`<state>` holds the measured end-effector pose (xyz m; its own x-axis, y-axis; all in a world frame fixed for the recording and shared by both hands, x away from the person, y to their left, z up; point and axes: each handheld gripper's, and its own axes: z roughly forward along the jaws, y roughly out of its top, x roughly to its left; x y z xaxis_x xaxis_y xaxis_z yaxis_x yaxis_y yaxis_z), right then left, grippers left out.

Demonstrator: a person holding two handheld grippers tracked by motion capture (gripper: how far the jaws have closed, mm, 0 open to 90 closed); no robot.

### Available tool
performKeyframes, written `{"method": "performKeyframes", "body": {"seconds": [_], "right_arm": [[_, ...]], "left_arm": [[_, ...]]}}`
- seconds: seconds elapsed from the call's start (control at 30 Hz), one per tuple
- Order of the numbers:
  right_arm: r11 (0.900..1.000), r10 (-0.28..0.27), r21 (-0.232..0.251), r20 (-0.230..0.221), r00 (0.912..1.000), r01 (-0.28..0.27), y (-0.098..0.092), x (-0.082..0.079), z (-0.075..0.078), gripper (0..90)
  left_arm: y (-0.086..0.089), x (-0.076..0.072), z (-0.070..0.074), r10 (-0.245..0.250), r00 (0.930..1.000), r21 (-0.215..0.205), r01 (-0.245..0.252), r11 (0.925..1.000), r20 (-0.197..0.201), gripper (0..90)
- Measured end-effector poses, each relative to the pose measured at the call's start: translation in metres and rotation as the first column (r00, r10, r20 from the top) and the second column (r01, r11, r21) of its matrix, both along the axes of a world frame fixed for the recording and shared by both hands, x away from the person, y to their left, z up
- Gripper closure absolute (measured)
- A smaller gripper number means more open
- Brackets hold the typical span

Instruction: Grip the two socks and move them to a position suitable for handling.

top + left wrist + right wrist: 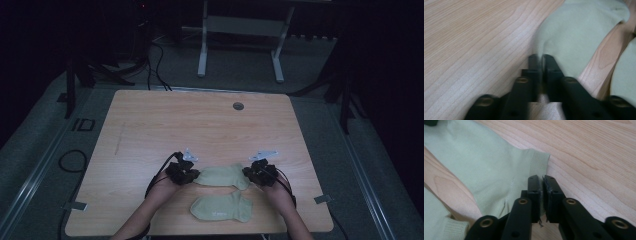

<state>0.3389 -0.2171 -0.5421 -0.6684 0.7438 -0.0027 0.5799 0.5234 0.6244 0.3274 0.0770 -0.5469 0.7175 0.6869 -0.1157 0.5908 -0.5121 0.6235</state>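
Note:
A pale green sock (220,176) lies flat on the wooden table (200,125), stretched between my two grippers. My left gripper (195,176) is at its left end, and in the left gripper view (540,57) the jaws stand a narrow slit apart with the sock's (579,32) edge in the slit. My right gripper (248,173) is at the right end. There, in the right gripper view (540,178), the ribbed cuff of the sock (481,162) sits in an equally thin gap. A second matching sock (222,207) lies just in front, nearer the table's front edge.
The second sock shows at the side of both gripper views (624,75) (439,225). A round grey grommet (238,106) sits near the table's far edge. Cables run on the floor at the left, and a white desk frame (202,50) stands behind the table.

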Motion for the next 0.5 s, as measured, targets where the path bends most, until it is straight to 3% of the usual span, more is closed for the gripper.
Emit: {"method": "performKeyframes", "body": {"seconds": [0.03, 0.2, 0.27, 0.37, 0.5], "right_arm": [[1.000, -0.010, 0.004, 0.013, 0.9999, 0.010, 0.000, 0.000, 0.003, 72.4], [0.999, -0.008, 0.037, 0.053, 0.9986, 0.006, 0.000, -0.005, 0.020, 72.1], [0.999, 0.009, 0.036, 0.056, 0.9984, -0.011, 0.003, -0.008, 0.024, 77.5], [0.999, 0.033, 0.028, 0.055, 0.9980, -0.035, 0.009, -0.010, 0.022, 79.0], [0.999, 0.045, 0.016, 0.033, 0.9984, -0.046, 0.017, -0.008, 0.010, 75.0]], "left_arm": [[0.001, 0.000, 0.002, 0.010, 0.9999, 0.007, -0.010, 0.9999, 0.013, 59.5], [0.004, -0.007, 0.017, 0.028, 0.9939, -0.023, -0.026, 0.9994, 0.107, 55.4], [0.001, -0.011, 0.022, 0.010, 0.9900, -0.027, -0.007, 0.9996, 0.140, 66.1], [-0.006, -0.012, 0.023, -0.020, 0.9892, -0.013, 0.022, 0.9997, 0.145, 84.6], [-0.013, -0.009, 0.011, -0.035, 0.9922, 0.003, 0.035, 0.9994, 0.120, 86.7]]}}
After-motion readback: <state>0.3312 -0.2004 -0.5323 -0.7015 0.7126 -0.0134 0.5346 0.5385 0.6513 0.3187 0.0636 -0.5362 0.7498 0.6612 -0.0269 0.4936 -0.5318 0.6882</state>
